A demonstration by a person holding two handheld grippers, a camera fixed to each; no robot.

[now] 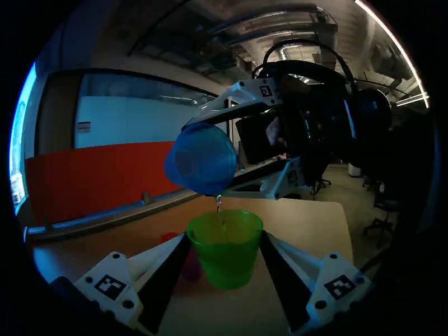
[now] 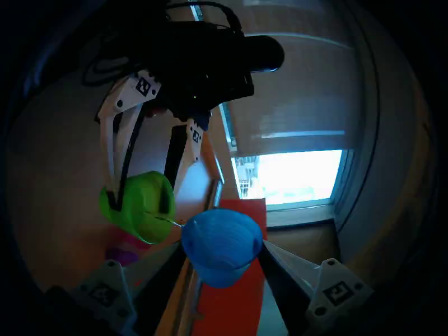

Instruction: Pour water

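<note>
Right tongs point(image 2: 222, 245), clenched on the tilted blue cup point(image 1: 200, 158), set its lip directly above the green cup point(image 1: 225, 255). Left tongs point(image 1: 223, 238) grip that cup upright over the tabletop point(image 1: 305, 224), and a thin stream of water falls into it.

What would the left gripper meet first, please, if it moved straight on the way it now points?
Probably the tilted blue cup in the right gripper, just beyond the green cup that the left gripper holds, though depth is hard to judge.
</note>
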